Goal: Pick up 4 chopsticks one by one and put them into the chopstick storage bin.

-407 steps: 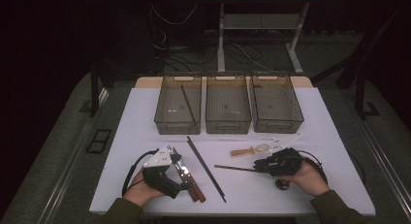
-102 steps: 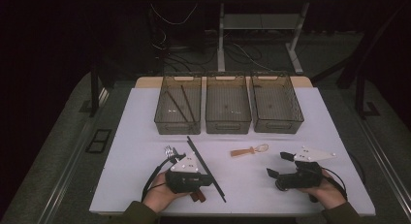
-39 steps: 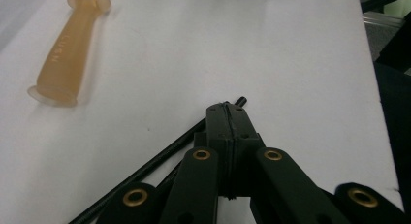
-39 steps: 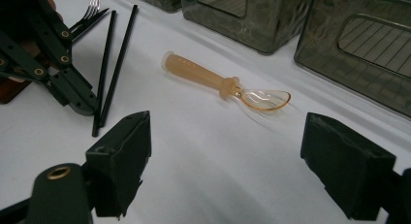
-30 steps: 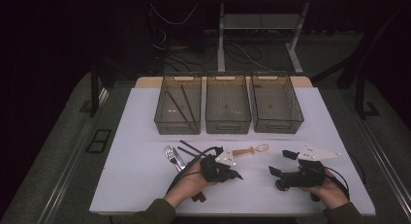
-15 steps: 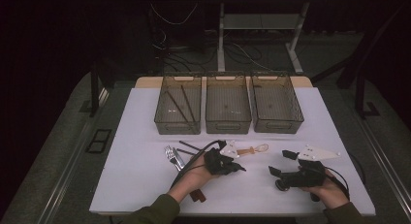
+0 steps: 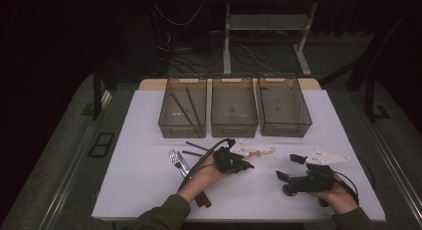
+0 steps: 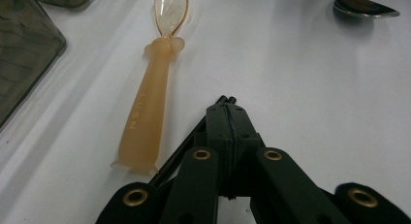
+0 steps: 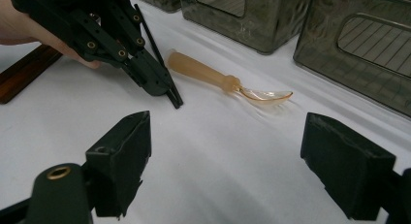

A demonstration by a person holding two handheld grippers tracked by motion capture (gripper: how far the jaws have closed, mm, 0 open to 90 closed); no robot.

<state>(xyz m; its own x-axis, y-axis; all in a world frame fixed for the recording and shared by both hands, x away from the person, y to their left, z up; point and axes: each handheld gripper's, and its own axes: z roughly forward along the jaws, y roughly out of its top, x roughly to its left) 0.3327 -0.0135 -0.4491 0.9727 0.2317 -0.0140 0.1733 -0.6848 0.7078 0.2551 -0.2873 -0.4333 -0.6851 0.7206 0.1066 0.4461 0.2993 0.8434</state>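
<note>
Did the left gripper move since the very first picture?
Yes. The left gripper went rightward across the table, from the front left toward the orange spoon below the middle bin, carrying black chopsticks.

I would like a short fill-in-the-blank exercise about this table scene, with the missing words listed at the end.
1. The left gripper is shut on thin black ____.
2. The translucent orange plastic spoon lies on the white ____.
3. The number of smoky transparent bins standing at the far side is ____.
4. The jaws of the right gripper stand ____.

Missing words: chopsticks; table; three; open
</note>
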